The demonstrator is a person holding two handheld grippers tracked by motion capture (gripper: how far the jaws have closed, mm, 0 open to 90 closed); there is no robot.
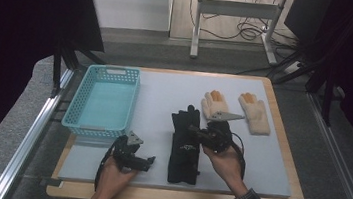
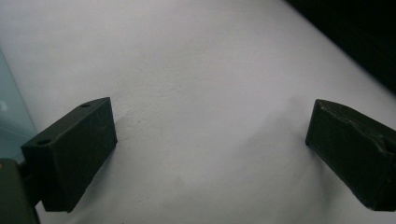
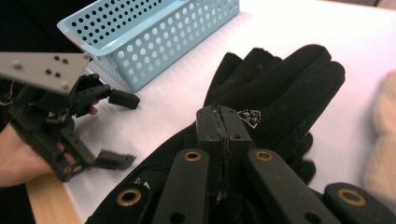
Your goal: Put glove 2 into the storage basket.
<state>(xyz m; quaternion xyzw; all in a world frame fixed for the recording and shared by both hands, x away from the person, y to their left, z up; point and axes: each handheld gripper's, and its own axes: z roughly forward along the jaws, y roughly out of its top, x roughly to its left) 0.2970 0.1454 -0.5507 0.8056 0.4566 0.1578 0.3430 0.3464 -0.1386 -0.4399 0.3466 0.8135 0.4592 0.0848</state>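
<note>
Black gloves (image 1: 184, 145) lie lengthwise, fingertips toward the far edge; right tool (image 3: 220, 122) together.

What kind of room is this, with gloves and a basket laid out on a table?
Probably a lab or test workshop, not a home: the table has a taped-down grey mat, dark curtains hang at both sides, and a metal equipment stand with loose cables sits on the floor behind.

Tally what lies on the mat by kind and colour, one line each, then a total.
Black gloves: 2, stacked as a pair, as far as the high view tells
Cream gloves with orange fingertips: 2
Light blue basket: 1
Total: 5
</note>
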